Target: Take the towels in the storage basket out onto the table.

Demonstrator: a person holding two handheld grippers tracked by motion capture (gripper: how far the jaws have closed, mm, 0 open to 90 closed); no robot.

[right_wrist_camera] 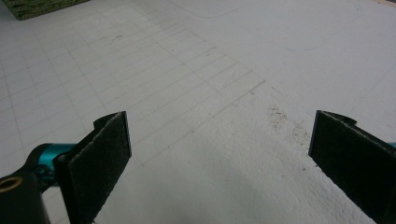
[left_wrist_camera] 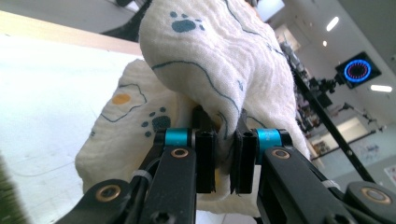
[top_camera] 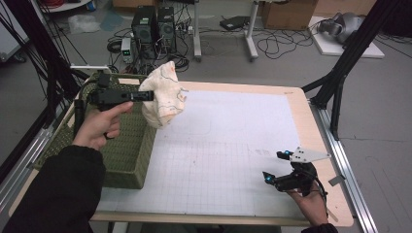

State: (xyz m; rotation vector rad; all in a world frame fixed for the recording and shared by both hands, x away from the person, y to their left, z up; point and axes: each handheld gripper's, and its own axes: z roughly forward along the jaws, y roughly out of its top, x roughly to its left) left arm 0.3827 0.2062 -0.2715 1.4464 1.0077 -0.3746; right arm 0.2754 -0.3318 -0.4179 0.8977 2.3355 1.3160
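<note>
Cloth (top_camera: pixel 164 94) hangs pinched in your left gripper (top_camera: pixel 145 95), lifted just beside the green basket (top_camera: pixel 127 160), over its far corner. Next, judge where to lay it on the mat (top_camera: pixel 233 145). Your right gripper (top_camera: pixel 277 167) waits spread, well apart from the basket. The left gripper view reveals paw prints (left_wrist_camera: pixel 183 24).

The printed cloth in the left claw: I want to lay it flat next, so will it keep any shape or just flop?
The cloth probably flops: it droops in soft folds around the left claw, which pinches one crease. It seems light, hanging from that small bite. Its crinkled weave likely grips rather than slips.
</note>
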